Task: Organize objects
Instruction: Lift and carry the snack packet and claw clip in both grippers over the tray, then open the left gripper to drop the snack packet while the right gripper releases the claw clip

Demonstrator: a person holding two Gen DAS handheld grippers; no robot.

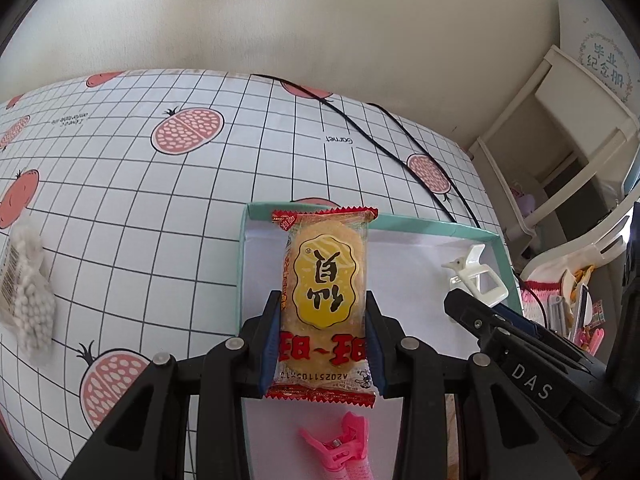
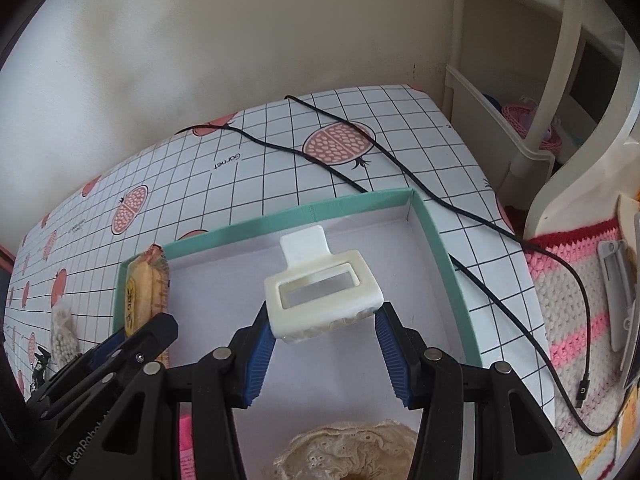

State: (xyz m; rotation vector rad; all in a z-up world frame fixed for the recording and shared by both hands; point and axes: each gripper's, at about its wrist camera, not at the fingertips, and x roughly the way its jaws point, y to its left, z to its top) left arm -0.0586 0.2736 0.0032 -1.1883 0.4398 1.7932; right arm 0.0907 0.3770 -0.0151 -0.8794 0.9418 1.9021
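Pink clip (image 1: 340, 446) cut off below, left tool (image 1: 322, 344) gripping snack packet (image 1: 324, 300)

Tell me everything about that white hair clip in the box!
The white hair clip is a chunky claw clip of glossy, cream-white plastic. It has a rectangular frame with an open window, a flat tab at its far end and teeth along its lower edge. It sits inside the teal-rimmed box, between the open fingers of the right tongs. The left finger seems to touch it; the right one stands clear of it.

Glossy plastic snack wrapper (image 1: 324, 304); smooth white plastic hair clip (image 2: 320, 294); matt paper box (image 2: 360, 204); crocheted mat (image 2: 576, 320).
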